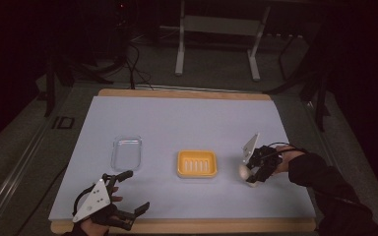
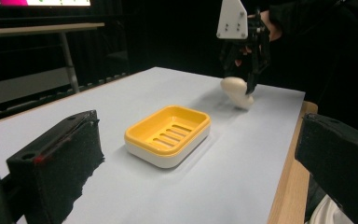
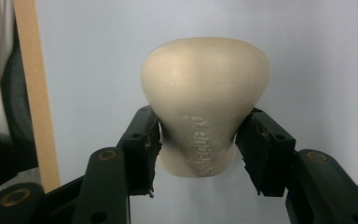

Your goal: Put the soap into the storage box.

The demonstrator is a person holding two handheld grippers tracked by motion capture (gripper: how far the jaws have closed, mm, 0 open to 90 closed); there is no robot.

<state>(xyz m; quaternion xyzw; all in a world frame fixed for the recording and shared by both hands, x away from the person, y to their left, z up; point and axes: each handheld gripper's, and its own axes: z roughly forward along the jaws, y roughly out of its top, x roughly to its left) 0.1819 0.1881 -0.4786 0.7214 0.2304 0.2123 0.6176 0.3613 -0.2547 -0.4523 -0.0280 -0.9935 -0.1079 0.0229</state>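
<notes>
A cream bar of soap (image 3: 205,93) sits between the pads of my right gripper (image 3: 200,144), which is shut on its narrow waist. From the high view the soap (image 1: 244,171) hangs just above the mat, right of a yellow soap dish (image 1: 197,163), with the right gripper (image 1: 251,176) pointing down over it. The left gripper view shows the soap (image 2: 235,89) lifted off the surface beyond the dish (image 2: 135,133). At the near left corner my left gripper (image 1: 137,191) rests open with nothing between its fingers (image 2: 60,158).
A clear plastic tray (image 1: 126,152) lies left of the dish. A pale blue mat (image 1: 187,118) covers the table, with a wooden edge (image 1: 187,226) along the front. Behind the table stand a desk frame (image 1: 216,44) and cables on the floor.
</notes>
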